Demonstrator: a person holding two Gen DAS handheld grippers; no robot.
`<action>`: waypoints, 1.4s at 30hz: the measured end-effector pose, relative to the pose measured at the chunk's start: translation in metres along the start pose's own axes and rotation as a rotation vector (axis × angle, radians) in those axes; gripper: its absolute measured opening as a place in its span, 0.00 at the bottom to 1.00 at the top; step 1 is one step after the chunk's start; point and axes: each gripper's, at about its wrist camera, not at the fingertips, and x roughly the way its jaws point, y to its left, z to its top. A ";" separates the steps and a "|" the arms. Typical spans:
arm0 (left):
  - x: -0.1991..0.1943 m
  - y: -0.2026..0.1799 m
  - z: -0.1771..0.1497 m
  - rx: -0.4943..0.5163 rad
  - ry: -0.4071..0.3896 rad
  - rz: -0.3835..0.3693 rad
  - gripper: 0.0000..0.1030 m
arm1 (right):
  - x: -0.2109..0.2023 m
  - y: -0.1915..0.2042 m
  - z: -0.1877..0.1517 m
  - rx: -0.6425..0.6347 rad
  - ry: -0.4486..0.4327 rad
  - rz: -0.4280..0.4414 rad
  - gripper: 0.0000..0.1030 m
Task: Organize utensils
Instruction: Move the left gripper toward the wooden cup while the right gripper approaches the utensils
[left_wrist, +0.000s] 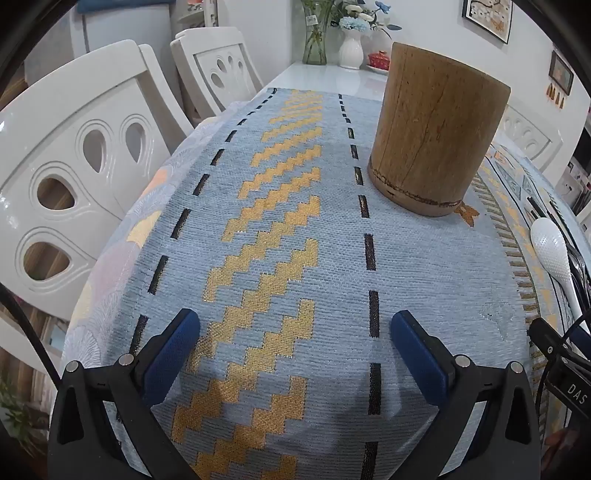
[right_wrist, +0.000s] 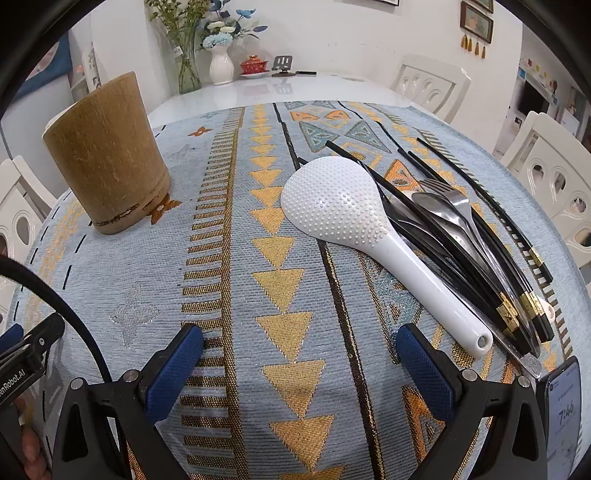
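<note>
Patterned blue-and-gold tablecloth covers the table; white chairs around. Bamboo holder stands upright, far left. White rice paddle lies flat beside piled black chopsticks, fork and spoon. Right gripper: jaws wide, empty. Left gripper: jaws wide, empty.

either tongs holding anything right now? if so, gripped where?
Nothing held. Left tongs and right tongs are both open over bare cloth; the rice paddle lies untouched.
</note>
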 end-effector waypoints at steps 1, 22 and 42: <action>0.000 0.000 0.000 0.003 0.000 0.004 1.00 | 0.000 0.000 0.000 -0.001 0.000 -0.002 1.00; -0.002 -0.001 -0.006 0.033 0.099 -0.022 1.00 | -0.009 -0.004 -0.010 -0.058 0.091 0.039 1.00; -0.072 -0.018 0.016 0.043 0.010 -0.170 1.00 | -0.042 -0.009 -0.010 -0.019 0.234 0.046 1.00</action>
